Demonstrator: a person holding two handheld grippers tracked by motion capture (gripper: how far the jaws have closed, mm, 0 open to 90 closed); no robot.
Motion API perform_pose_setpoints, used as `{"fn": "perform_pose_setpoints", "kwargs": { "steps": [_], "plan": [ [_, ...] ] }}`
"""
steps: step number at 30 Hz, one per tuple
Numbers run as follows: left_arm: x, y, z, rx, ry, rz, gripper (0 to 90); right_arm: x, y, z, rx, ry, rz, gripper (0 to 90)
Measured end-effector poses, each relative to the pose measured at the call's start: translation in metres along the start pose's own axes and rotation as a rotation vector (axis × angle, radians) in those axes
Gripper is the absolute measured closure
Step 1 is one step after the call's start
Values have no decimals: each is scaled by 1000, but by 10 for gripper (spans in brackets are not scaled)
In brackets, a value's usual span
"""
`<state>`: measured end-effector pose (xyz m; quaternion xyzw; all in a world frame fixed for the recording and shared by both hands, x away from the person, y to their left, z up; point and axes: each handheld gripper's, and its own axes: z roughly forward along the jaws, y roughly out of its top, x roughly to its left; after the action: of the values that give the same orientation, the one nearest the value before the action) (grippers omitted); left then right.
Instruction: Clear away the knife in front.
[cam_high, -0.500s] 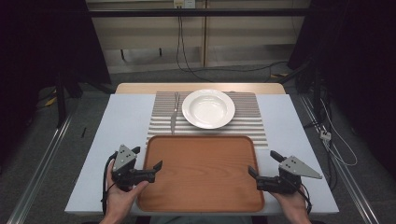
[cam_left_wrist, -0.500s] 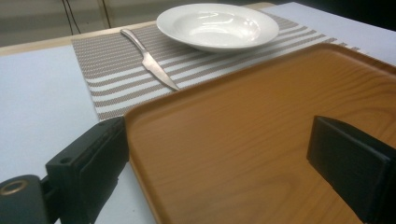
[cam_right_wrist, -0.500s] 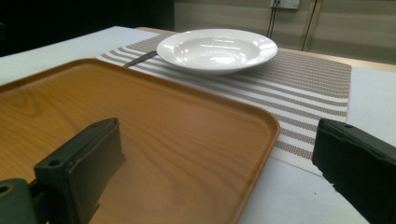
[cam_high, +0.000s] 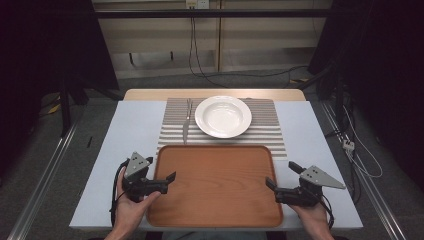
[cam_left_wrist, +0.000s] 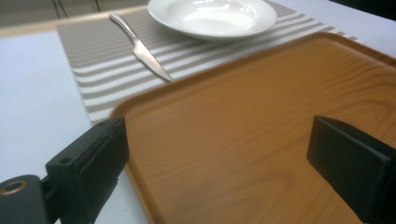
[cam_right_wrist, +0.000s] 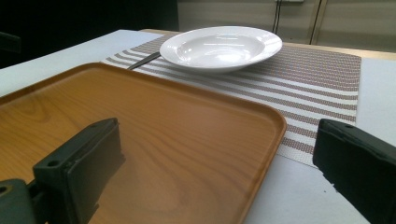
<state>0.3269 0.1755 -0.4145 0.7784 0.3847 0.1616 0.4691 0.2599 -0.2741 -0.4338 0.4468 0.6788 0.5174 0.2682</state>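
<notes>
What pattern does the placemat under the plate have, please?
Brown and white stripes on the placemat, clearest in the right gripper view.

The person has two bare hands, and each one has a tool in it. No sleeves can be seen on the arms.

The left gripper (cam_high: 156, 184) is black. It has a grey plate with three corners on top, and the plate has small dark dots like screws. A black cable loops out beside the left hand (cam_high: 131, 207).

The right gripper (cam_high: 283, 177) is black too, with the same kind of grey plate on top. A black cable hangs by the right hand (cam_high: 314, 216).

Up close, each jaw is a thick black block with flat sides. One jaw base has a little brass ring.
</notes>
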Motion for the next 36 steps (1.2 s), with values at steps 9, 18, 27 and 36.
{"fn": "perform_pose_setpoints", "kwargs": {
  "steps": [9, 18, 27, 36],
  "plan": [
    [-2, 16, 3, -11, 0, 72, 63, 2, 1, 1, 12, -4, -25, 14],
    [4, 30, 22, 21, -14, 65, 61, 3, 0, 2, 23, -18, -43, 14],
    [17, 46, 36, 61, 0, 33, 81, 3, 0, 2, 28, -16, -40, 15],
    [21, 59, 52, 98, 39, 35, 84, 3, 0, 3, 32, -16, -48, 14]
  ]
}}
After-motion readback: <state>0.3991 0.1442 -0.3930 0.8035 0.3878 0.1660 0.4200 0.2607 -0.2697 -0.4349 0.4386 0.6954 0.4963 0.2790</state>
